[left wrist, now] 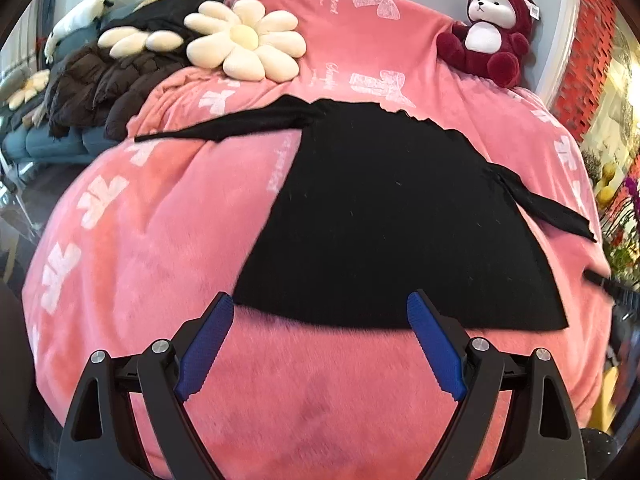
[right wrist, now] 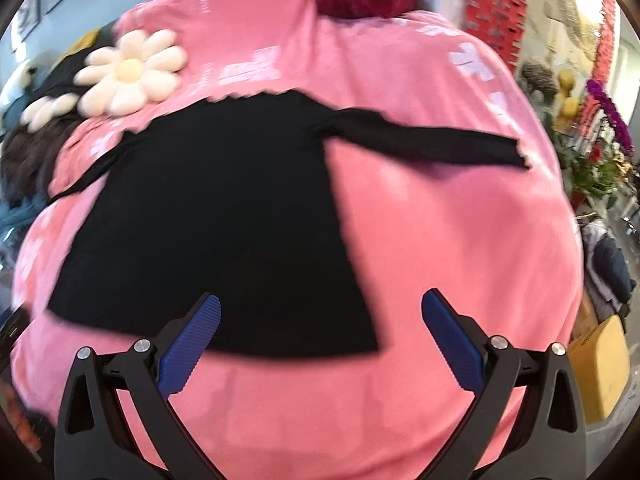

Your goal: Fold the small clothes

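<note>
A small black long-sleeved top (left wrist: pixel 384 216) lies spread flat on a pink blanket (left wrist: pixel 140 248), sleeves out to both sides, hem toward me. It also shows in the right wrist view (right wrist: pixel 224 216). My left gripper (left wrist: pixel 320 304) is open and empty, hovering at the hem's left half. My right gripper (right wrist: pixel 320 304) is open and empty, over the hem's right corner. The right sleeve (right wrist: pixel 432 140) stretches out to the right.
A flower cushion (left wrist: pixel 244 40) and a maroon plush bear (left wrist: pixel 488 36) sit at the blanket's far edge. A dark brown jacket (left wrist: pixel 96 84) is piled at the far left. Flowers (right wrist: pixel 608 120) and a yellow box (right wrist: pixel 600 368) stand at the right.
</note>
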A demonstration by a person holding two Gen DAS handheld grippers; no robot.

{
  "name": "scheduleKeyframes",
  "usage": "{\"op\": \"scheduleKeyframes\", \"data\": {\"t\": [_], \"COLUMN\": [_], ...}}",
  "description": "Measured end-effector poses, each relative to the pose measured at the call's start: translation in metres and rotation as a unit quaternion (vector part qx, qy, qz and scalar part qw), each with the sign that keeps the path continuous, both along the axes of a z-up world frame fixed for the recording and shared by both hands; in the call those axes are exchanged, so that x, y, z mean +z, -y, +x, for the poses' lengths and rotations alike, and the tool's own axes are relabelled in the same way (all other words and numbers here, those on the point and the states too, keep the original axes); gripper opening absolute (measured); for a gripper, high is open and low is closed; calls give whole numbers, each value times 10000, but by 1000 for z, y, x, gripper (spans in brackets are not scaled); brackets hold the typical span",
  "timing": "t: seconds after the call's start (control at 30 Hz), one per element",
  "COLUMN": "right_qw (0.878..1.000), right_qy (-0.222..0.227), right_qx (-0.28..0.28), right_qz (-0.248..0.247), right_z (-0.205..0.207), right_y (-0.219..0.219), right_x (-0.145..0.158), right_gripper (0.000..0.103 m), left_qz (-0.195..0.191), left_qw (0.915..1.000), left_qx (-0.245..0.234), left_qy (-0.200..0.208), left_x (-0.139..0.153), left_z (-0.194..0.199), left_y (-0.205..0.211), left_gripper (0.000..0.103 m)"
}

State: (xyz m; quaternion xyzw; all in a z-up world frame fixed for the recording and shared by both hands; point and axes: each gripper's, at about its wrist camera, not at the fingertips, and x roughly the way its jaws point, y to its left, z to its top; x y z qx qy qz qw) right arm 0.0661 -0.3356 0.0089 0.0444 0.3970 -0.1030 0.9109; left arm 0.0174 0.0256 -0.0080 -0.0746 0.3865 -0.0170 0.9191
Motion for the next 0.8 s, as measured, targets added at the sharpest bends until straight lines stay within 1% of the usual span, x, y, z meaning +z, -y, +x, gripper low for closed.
{"op": "scheduleKeyframes", "data": {"t": [0.07, 0.1, 0.17, 0.23, 0.3, 0.4, 0.47, 0.57, 0.6, 0.63, 0.67, 0.7, 0.73, 0.8], "right_qw": [9993, 9978, 9939, 9865, 9778, 9651, 9587, 9509, 9511, 9521, 9543, 9572, 9584, 9621], "right_qy": [-25, -30, -37, -121, -206, -214, -183, -111, -74, -73, -13, 152, 319, 681], "right_qx": [-372, -659, -1092, -1628, -2078, -2581, -2766, -2957, -2963, -2945, -2862, -2711, -2581, -2316], "right_qz": [64, 79, 122, 127, 171, 378, 640, 911, 874, 821, 855, 1000, 1176, 1267], "right_z": [27, 43, 69, 95, 112, 134, 146, 160, 165, 168, 173, 178, 181, 192], "right_y": [45, 73, 118, 165, 201, 243, 262, 273, 271, 268, 265, 261, 255, 241], "right_x": [-2, -4, -9, -17, -25, -38, -47, -58, -60, -59, -57, -51, -42, -19], "right_gripper": [98, 98, 98, 98, 98, 98, 98, 98, 84, 56, 45, 13, 3, 3], "left_qz": [165, 202, 162, 89, 76, 75, 64, -17, -7, -7, 3, 19, 10, 12], "left_qw": [9998, 9997, 9997, 9998, 9997, 9996, 9996, 9996, 9995, 9994, 9992, 9989, 9987, 9986], "left_qx": [-34, -37, -39, -30, 14, 41, 31, -24, -27, -53, -72, -86, -118, -152], "left_qy": [-56, -89, -153, -187, -240, -259, -257, -288, -306, -351, -394, -459, -495, -514], "left_x": [1, 1, 2, 1, -1, -3, -4, -7, -8, -10, -12, -14, -15, -16], "left_z": [8, 15, 26, 37, 48, 63, 74, 90, 95, 101, 105, 110, 113, 117], "left_y": [1, 2, -1, -3, -4, -3, 0, 5, 6, 8, 10, 11, 12, 13], "left_gripper": [86, 86, 86, 86, 86, 86, 86, 86, 86, 86, 86, 86, 86, 86]}}
